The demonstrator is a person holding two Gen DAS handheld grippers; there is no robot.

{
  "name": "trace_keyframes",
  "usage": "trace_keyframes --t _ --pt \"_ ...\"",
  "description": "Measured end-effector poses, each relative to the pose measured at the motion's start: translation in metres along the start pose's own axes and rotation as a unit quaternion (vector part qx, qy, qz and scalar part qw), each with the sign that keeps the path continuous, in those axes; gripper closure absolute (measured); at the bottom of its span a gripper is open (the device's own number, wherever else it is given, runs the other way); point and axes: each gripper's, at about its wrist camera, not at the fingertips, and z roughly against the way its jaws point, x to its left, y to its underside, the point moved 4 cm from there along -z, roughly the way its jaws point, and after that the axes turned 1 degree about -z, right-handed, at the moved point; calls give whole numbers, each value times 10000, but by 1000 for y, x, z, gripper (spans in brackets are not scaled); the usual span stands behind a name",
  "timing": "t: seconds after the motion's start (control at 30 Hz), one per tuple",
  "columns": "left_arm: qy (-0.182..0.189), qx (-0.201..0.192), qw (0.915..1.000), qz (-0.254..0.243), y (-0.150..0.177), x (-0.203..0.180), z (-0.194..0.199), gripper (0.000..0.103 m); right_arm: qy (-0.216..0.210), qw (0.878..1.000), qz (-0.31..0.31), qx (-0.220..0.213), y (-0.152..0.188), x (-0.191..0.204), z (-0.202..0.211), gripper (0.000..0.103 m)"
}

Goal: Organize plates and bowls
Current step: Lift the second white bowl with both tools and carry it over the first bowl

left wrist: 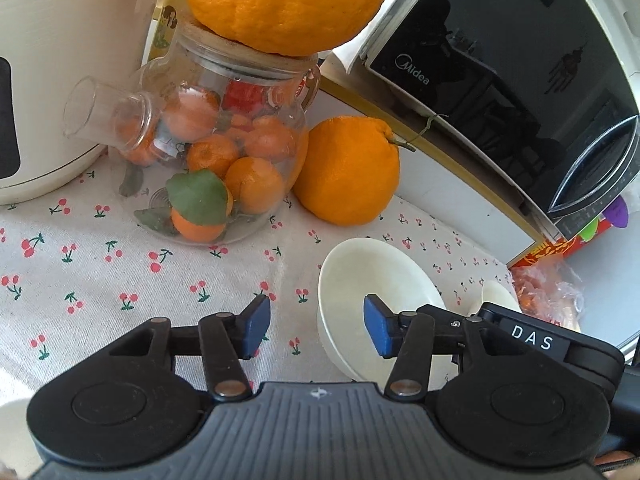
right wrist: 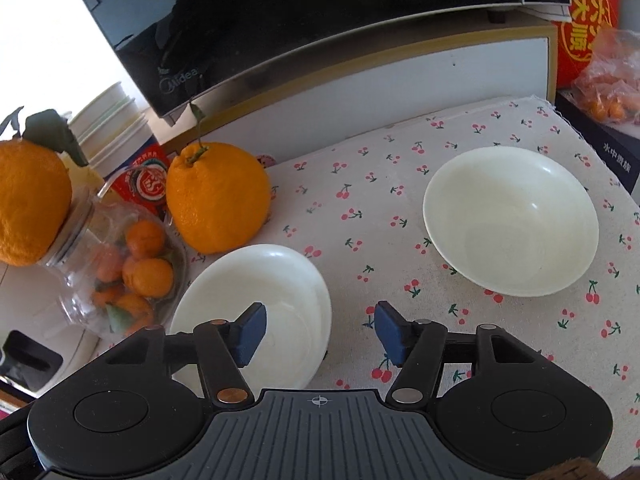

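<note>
A shallow white bowl (left wrist: 360,276) sits on the cherry-print cloth (left wrist: 120,272) at the lower right of the left wrist view. My left gripper (left wrist: 318,328) is open. Its right pad hangs over the bowl's inside, its left pad is outside, and the near rim lies between them untouched. In the right wrist view a white bowl (right wrist: 260,292) lies just ahead at lower left. My right gripper (right wrist: 320,332) is open astride its right rim, pressing nothing. A second, larger white bowl (right wrist: 512,220) rests apart at the right.
A glass jar of small oranges (left wrist: 216,152) with a large orange (left wrist: 288,4) on top stands at the back, another large orange (left wrist: 348,172) beside it. Behind are a microwave (left wrist: 500,80), a white appliance (left wrist: 48,80), a black housing labelled DAS (left wrist: 560,352) and a bagged fruit pile (right wrist: 612,88).
</note>
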Motion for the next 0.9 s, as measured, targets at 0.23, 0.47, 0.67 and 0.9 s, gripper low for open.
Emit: trace_keyframes --t 0.23,0.47,0.67,0.9 --pt "100 162 9998 -50 5 -2 -7 84 17 9999 -86 57 3 -1 -4 73" --pt "142 205 9995 -171 7 -4 -8 90 -19 9999 115 76 7 8 -3 90" --pt "190 139 9996 -138 3 -4 0 91 -45 9998 188 12 5 12 6 91" --pt "175 61 9997 -156 2 -12 17 91 -55 9995 281 -95 4 19 24 91"
